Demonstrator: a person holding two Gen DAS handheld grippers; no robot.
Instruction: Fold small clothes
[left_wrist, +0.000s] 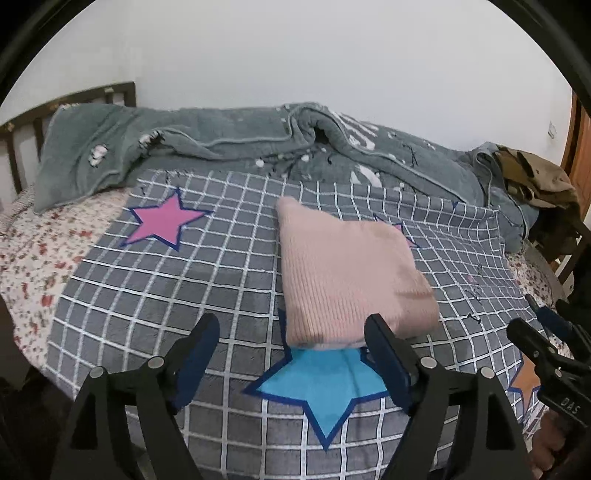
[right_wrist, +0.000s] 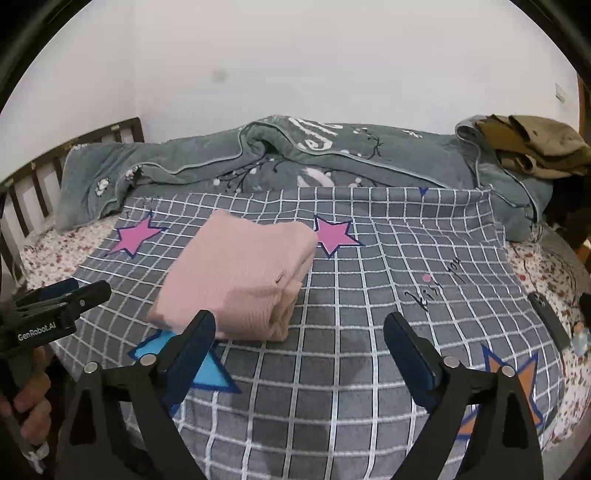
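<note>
- Left wrist view: the left tool hangs with its fingers spread wide and nothing between them, just short of the near edge of the pink knit garment.
- The garment lies already folded into a compact, thick rectangle on the grey checked blanket spread over the bed, its near end overlapping a blue star print.
- In the right wrist view, the right tool is also spread and empty, with the folded garment to its far left and a layered edge facing the camera.
- Judgement: the folding looks finished or nearly so; both tools are apart from the cloth.
- The next move likely calls for either a tidy press on the bundle or a pinch under its near edge to lift it aside, gripping all layers so the fold does not slip open.
- Writing: the left tool's body, seen from the right wrist, reads "GenRobot.AI"; the right tool, seen from the left wrist, shows "DAS".
- The blanket carries handwritten-style script, seemingly "kiss you"; large white lettering on the grey quilt is too folded to read.
</note>
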